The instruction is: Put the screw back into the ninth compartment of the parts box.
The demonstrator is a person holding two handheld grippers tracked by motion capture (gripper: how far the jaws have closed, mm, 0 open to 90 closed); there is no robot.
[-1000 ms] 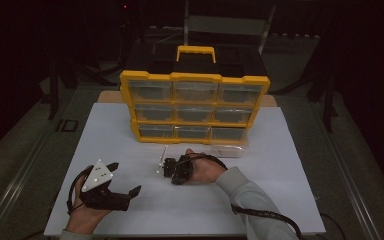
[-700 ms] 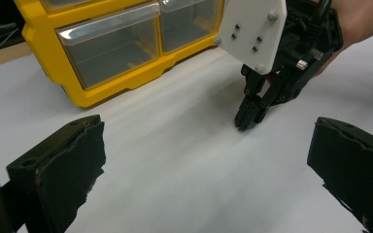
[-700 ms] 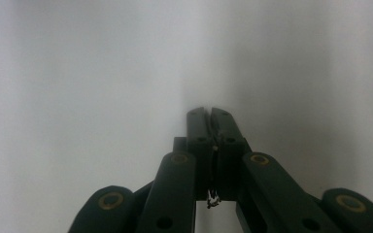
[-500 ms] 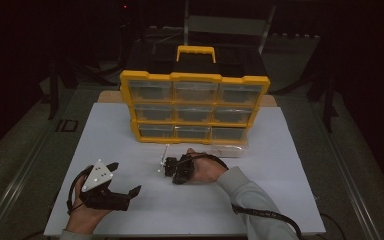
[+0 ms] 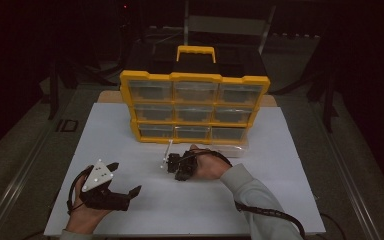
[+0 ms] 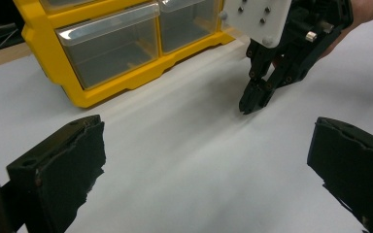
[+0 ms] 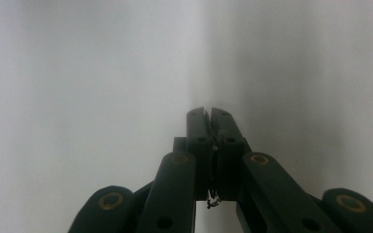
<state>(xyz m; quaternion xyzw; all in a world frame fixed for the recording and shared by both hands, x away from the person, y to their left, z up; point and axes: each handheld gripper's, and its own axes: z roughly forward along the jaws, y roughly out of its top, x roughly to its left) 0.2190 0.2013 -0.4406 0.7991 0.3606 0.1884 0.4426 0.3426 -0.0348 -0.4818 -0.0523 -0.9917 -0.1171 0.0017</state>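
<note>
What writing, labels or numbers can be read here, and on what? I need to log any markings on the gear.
None can be read: the yellow drawer organizer, its clear drawers, the left gripper, the right gripper and the white table show no legible text.

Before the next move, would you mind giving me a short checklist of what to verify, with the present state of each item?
1. Left tool open and holding nothing: ok, its jaws stand wide apart over bare white tabletop.
2. Right tool closed: ok, jaws pressed together, tips down at the tabletop.
3. Something held in the right tool: cannot tell; nothing shows between the jaws.
4. Yellow drawer organizer upright with its drawers shut: ok.
5. The two tools apart: ok, open tabletop lies between them.
6. Clear drawer on the tabletop by the right hand, contents: cannot tell.
</note>
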